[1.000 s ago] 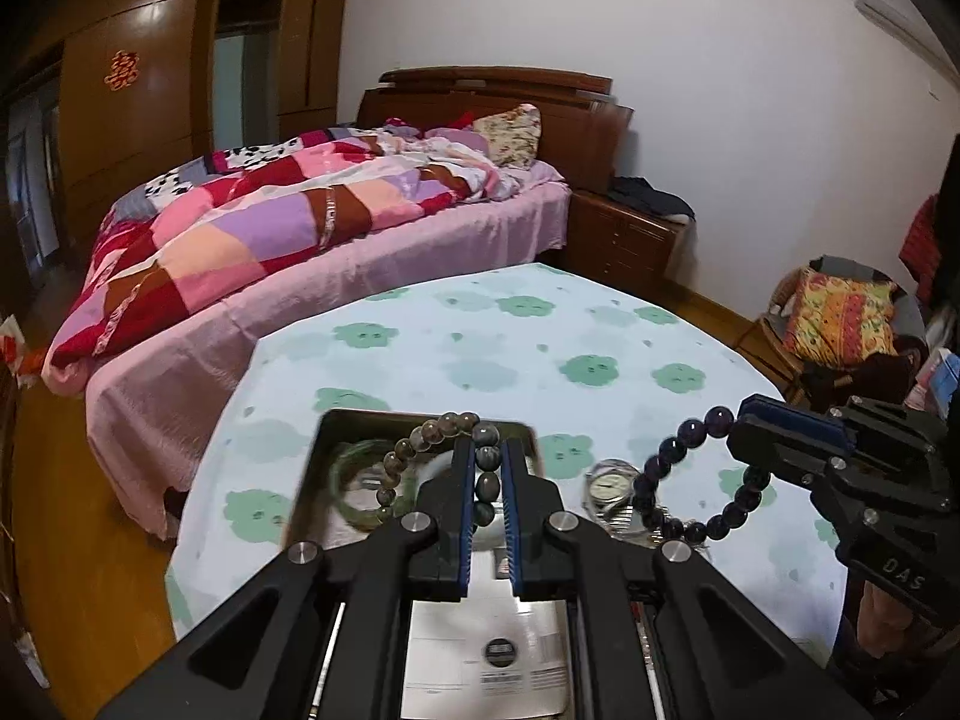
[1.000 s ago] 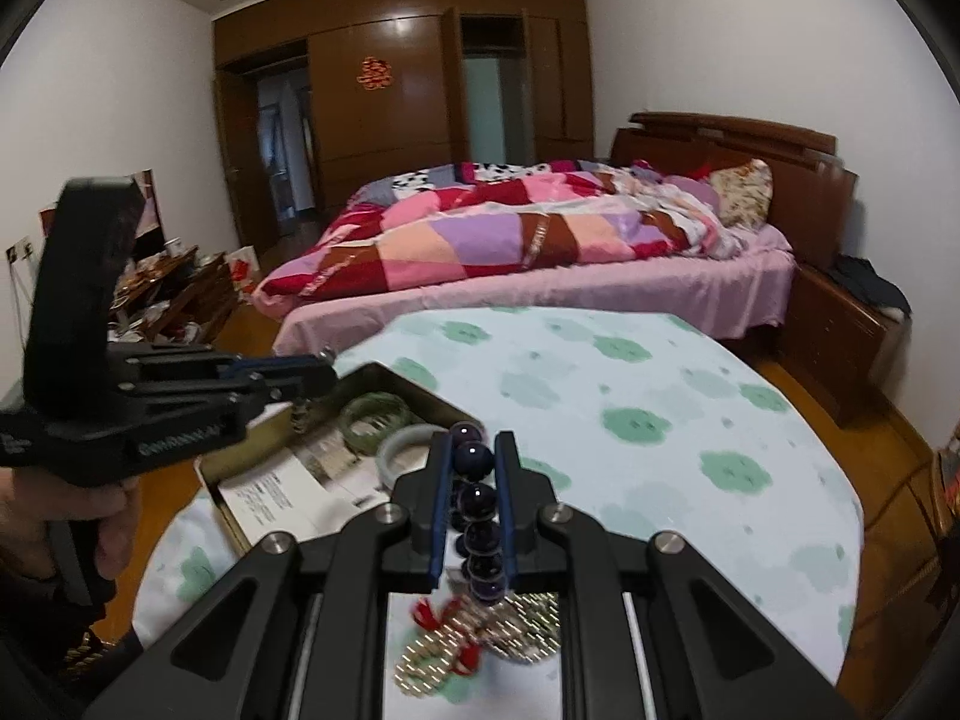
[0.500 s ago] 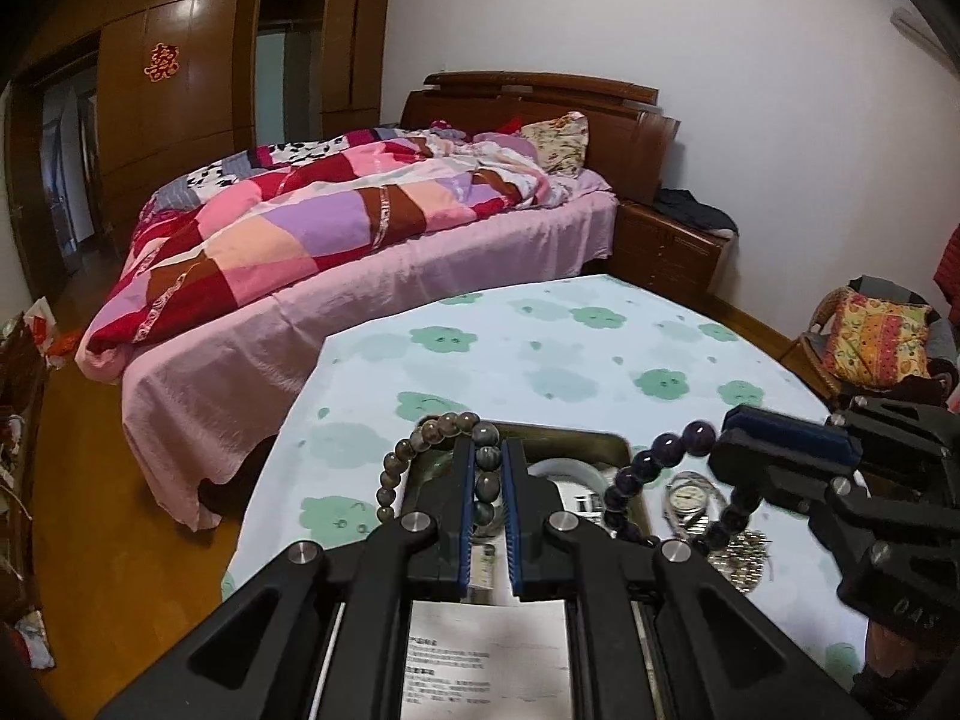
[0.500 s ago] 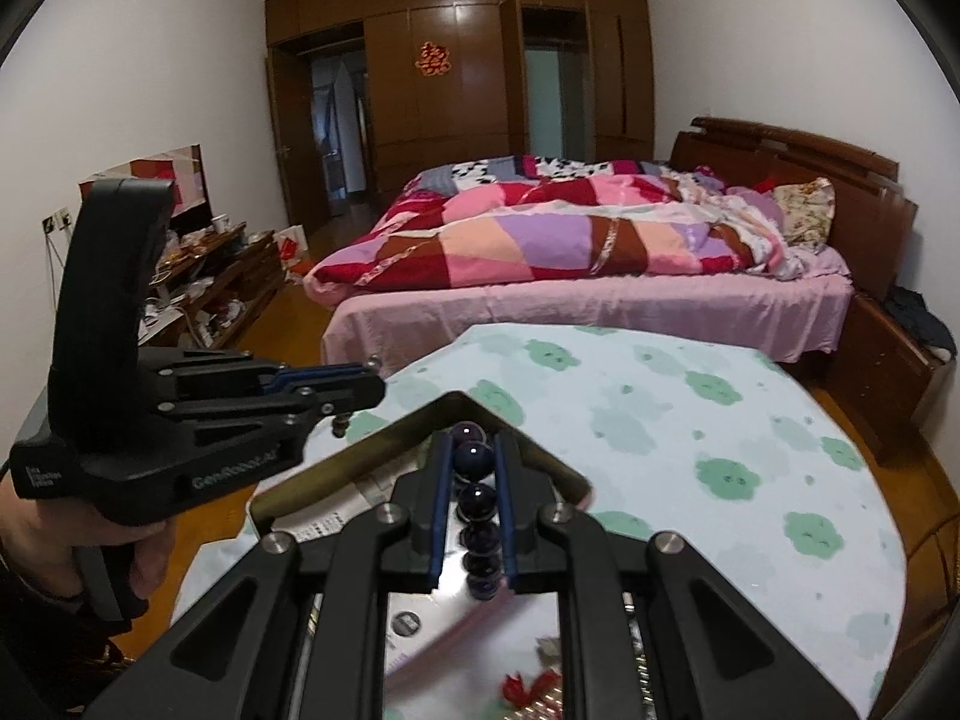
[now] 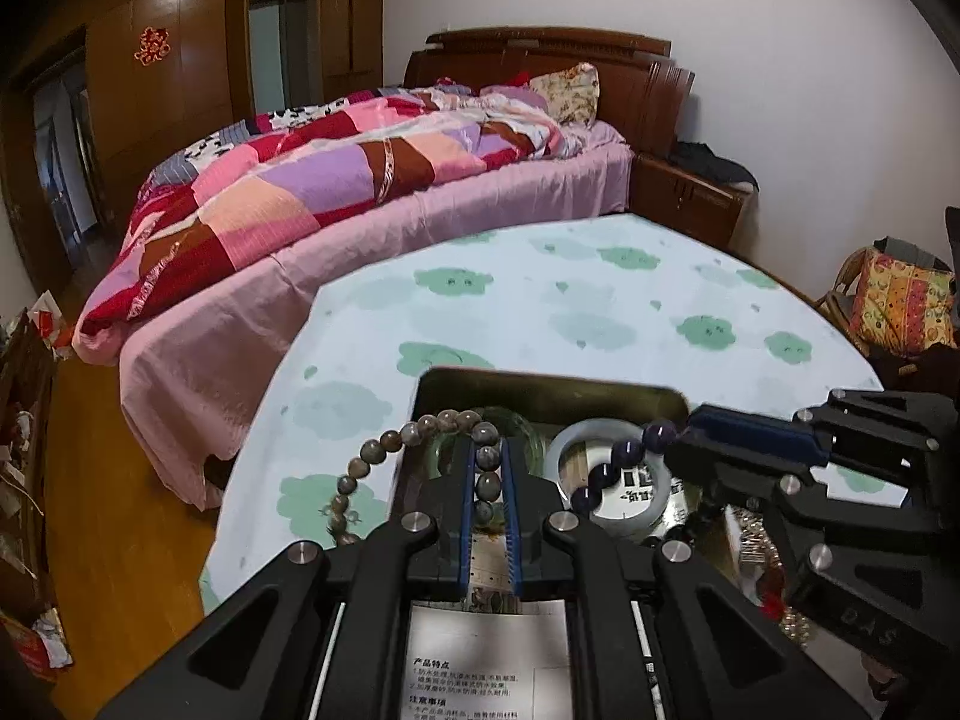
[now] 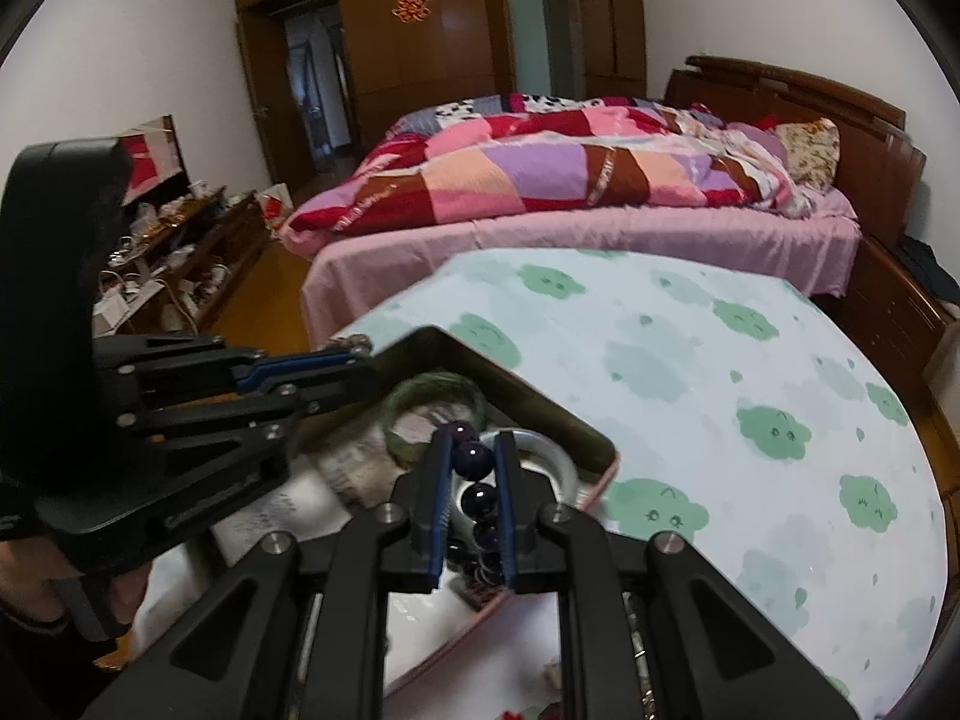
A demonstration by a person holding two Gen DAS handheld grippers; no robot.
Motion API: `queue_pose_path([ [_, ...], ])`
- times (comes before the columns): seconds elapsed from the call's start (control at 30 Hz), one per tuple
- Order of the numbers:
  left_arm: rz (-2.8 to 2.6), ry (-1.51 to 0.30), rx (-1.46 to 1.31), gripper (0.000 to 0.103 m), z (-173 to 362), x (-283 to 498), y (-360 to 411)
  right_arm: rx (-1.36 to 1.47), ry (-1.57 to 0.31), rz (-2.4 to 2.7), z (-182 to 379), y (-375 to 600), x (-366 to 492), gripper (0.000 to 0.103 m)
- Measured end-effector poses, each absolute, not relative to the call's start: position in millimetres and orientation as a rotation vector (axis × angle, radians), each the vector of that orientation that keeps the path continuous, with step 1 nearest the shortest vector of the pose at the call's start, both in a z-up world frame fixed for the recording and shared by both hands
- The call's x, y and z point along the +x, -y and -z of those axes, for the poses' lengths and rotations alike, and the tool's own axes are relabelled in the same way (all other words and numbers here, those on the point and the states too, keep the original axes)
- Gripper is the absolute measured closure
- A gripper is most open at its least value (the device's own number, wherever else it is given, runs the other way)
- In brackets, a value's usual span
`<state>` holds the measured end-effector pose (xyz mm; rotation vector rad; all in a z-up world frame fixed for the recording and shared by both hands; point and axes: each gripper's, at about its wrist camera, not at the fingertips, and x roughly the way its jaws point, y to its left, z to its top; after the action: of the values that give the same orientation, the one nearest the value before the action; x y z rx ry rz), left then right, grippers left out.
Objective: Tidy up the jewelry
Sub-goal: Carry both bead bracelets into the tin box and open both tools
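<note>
— What stands beyond the counter [image 5: 540,300] with the pale cloth of green clouds?

— A bed [image 5: 372,222], just past its far edge, with a pink sheet and a patchwork quilt [image 6: 540,174] of red, pink and purple. A floral pillow [image 5: 567,90] leans on the dark wooden headboard [image 5: 540,54].

— And on the right?

— A wooden nightstand [image 5: 690,204] with dark clothing on top, and nearer, a chair holding a bright patterned cushion [image 5: 906,306].

— The far wall?

— Brown wardrobes [image 6: 456,30] bearing a red paper ornament [image 6: 411,3]. On the left, a low cluttered shelf [image 6: 174,252] on the wooden floor [image 5: 114,480].
</note>
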<state>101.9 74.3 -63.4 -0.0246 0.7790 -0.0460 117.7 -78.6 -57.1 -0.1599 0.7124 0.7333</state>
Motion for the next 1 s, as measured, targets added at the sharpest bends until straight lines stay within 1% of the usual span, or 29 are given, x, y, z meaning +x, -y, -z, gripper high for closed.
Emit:
queue_pose_path([
  [0.43, 0.038, -0.817, 0.009, 0.095, 74.2, 111.5, -67.0, -0.205, -0.716, -0.669, 70.0, 76.9, 128.1, 0.087],
  [0.63, 0.025, -0.836, 0.028, 0.092, 76.7, 113.5, -63.9, -0.212, -0.718, -0.646, 74.2, 77.3, 132.2, 0.086],
  [0.67, 0.019, -0.835, 0.027, 0.087, 76.8, 113.6, -64.6, -0.206, -0.715, -0.641, 73.9, 78.4, 132.9, 0.085],
  [0.7, 0.016, -0.834, 0.025, 0.076, 76.7, 113.7, -65.0, -0.201, -0.714, -0.638, 73.6, 79.4, 133.8, 0.079],
  [0.73, 0.010, -0.830, 0.023, 0.068, 76.2, 113.9, -66.0, -0.196, -0.713, -0.635, 73.1, 80.2, 134.5, 0.074],
  [0.77, -0.004, -0.813, 0.018, 0.054, 74.4, 113.3, -67.4, -0.196, -0.709, -0.631, 72.8, 80.6, 135.3, 0.067],
  [0.8, -0.010, -0.797, 0.012, 0.048, 72.7, 112.8, -68.6, -0.196, -0.701, -0.625, 71.8, 81.1, 135.0, 0.066],
  [0.87, -0.014, -0.782, -0.005, 0.047, 71.2, 114.9, -71.5, -0.190, -0.697, -0.624, 71.3, 82.6, 135.5, 0.065],
  [1.0, -0.040, -0.786, 0.008, 0.047, 72.7, 125.4, -73.5, -0.160, -0.678, -0.606, 68.6, 92.2, 135.0, 0.055],
])
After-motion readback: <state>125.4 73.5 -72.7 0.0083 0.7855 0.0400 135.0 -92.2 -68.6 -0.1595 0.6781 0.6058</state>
